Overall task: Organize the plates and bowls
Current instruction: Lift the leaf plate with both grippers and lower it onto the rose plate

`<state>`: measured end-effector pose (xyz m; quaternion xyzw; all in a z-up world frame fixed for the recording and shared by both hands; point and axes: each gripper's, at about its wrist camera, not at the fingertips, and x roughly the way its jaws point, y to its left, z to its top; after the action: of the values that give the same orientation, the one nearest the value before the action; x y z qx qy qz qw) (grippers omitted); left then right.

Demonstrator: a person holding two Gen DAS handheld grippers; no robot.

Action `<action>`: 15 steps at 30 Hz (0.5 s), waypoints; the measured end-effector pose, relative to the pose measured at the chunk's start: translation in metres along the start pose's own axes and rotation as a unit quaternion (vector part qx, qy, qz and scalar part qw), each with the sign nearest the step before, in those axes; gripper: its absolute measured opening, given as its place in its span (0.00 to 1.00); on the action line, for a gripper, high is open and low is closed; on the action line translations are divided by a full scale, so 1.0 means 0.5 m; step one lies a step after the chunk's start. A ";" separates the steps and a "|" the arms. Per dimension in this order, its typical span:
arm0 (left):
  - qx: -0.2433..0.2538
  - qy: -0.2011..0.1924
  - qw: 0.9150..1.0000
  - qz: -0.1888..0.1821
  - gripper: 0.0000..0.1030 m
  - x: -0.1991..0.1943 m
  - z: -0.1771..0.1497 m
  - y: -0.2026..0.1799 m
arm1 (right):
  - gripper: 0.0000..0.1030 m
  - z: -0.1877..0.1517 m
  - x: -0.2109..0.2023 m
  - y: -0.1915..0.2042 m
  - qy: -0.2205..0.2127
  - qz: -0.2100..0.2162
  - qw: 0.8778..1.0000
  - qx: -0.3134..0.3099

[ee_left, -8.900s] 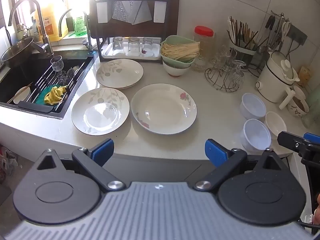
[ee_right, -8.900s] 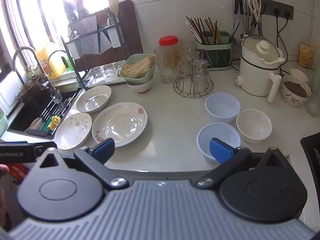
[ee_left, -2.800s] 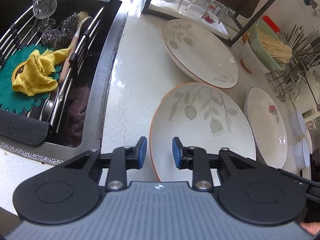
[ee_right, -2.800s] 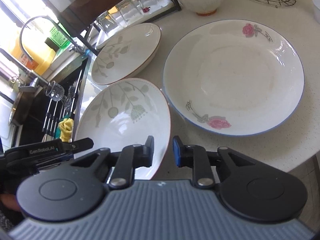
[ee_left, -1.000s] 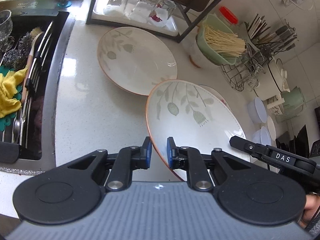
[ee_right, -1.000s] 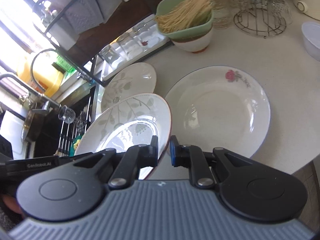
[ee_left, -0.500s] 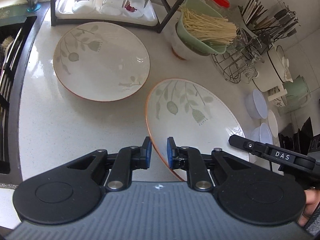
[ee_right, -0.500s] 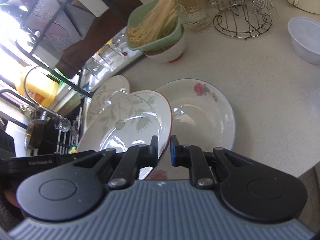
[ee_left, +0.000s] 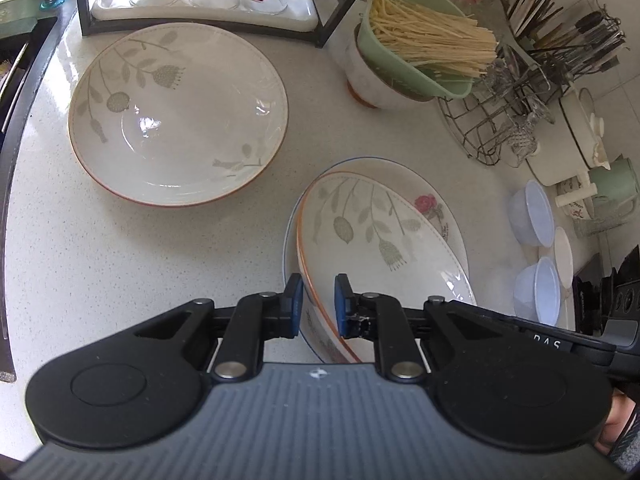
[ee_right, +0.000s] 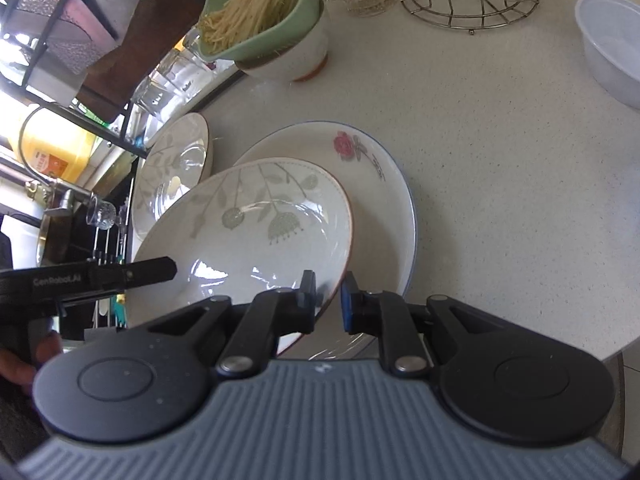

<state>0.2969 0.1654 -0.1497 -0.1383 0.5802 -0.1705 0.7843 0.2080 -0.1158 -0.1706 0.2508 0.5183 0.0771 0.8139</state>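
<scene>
Leaf plate over the rose plate

Your left gripper and right gripper each have their fingers slightly parted around the rim of the leaf plate, on opposite sides. It sits tilted on the rose plate on the surface; a second leaf plate lies apart.

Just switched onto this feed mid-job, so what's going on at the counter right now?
Both grippers are on the leaf-pattern plate: the left gripper and the right gripper each have their jaws around its near rim, a small gap showing at both. The plate sits tilted over the rose plate, apparently being stacked on it. A second leaf-pattern plate lies flat on the counter near the rack, and the small bowls wait off to the right.
</scene>
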 end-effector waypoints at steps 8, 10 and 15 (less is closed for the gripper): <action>-0.010 0.016 0.999 0.026 0.18 0.027 0.005 -0.005 | 0.16 0.014 0.019 -0.007 0.008 0.004 1.000 -0.020; -0.009 0.019 0.999 0.032 0.18 0.033 0.007 -0.009 | 0.16 0.019 0.023 -0.007 0.012 0.003 1.000 -0.026; -0.006 0.023 0.999 0.047 0.18 0.049 0.009 -0.021 | 0.16 0.029 0.035 -0.013 0.029 0.000 0.998 -0.049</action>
<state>0.3068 0.1456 -0.1651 -0.1115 0.6052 -0.1334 0.7768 0.2279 -0.1195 -0.1827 0.2086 0.5376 0.1098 0.8096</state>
